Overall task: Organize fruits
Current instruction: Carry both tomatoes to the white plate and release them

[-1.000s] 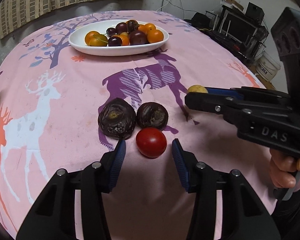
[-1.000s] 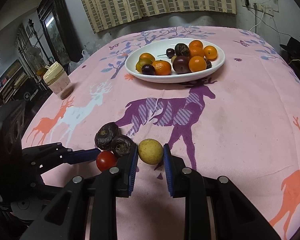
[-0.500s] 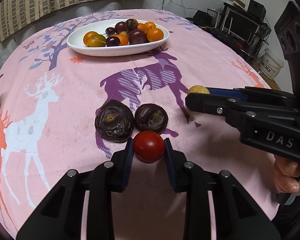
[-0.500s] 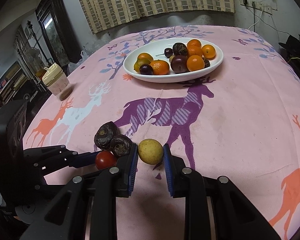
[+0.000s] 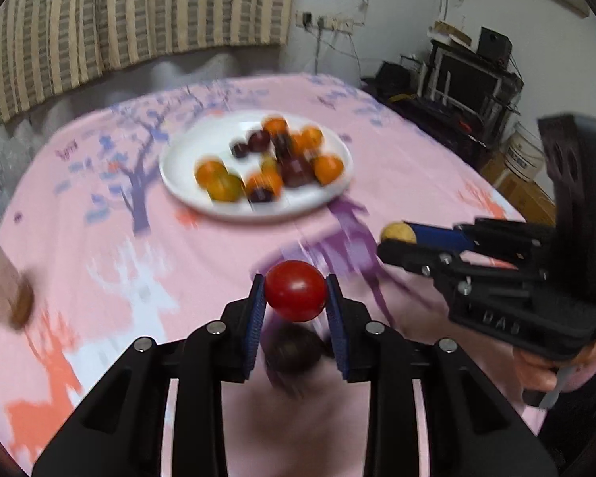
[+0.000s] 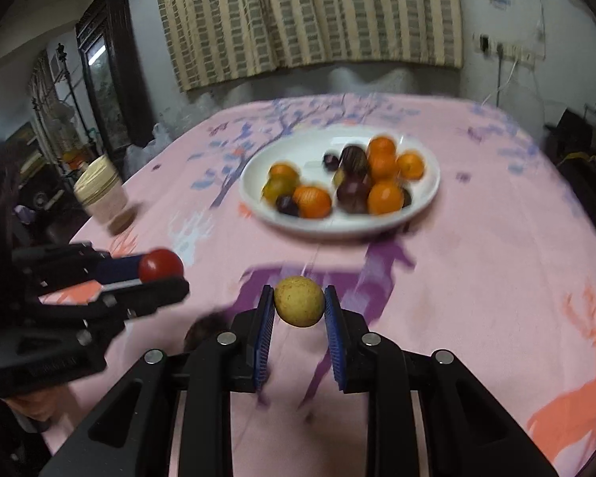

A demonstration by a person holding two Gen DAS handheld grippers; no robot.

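the left hand-held gripper is closed on a red tomato, pads on its two sides; the right hand-held gripper is closed on a small yellow fruit. both fruits look light, smooth and round, the tomato probably soft, so a gentle squeeze across the middle suits. ahead of both grippers a white plate of fruit sits on a bench under a pink deer-print cloth. striped curtains hang behind.
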